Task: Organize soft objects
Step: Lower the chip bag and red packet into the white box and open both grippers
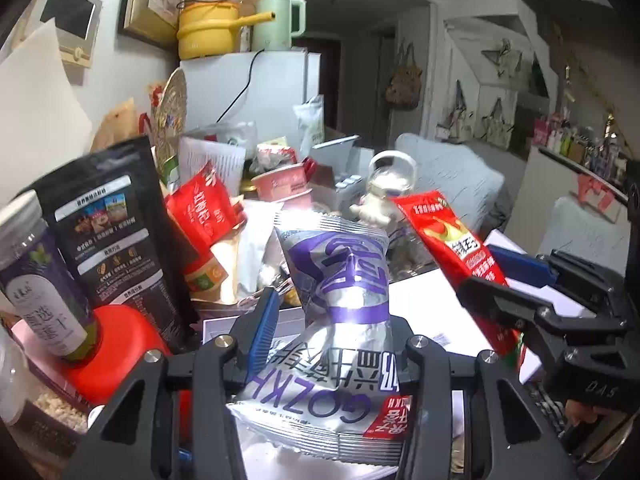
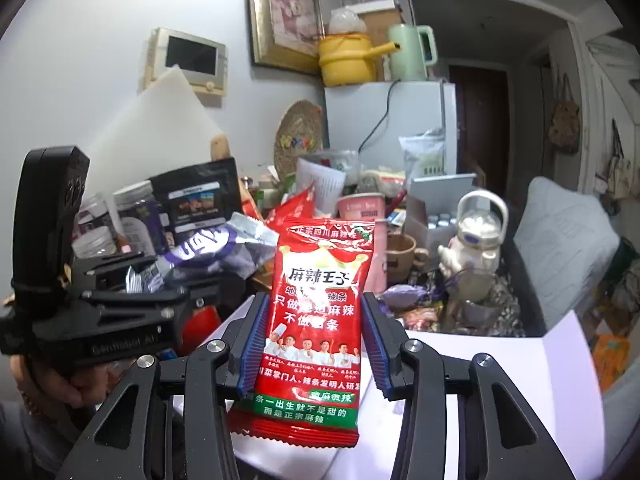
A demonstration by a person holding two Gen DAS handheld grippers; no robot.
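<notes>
Both grippers are loaded. The left gripper (image 1: 332, 332) is clamped on a silver-and-purple snack bag (image 1: 340, 280), the right gripper (image 2: 316, 336) pinches a red spicy-strip packet (image 2: 320, 312) upright, both held above the white sheet (image 2: 500, 364). Left side is jammed: a black pouch (image 1: 116, 224) and jar (image 1: 40, 276) crowd in close. The only open room is that bare sheet off right, toward the grey sofa (image 2: 568, 248).

Silver-purple snack bag (image 1: 344, 300) upright, crumpled; red spicy-strip pkt (image 2: 316, 320) upright, both held above table
</notes>
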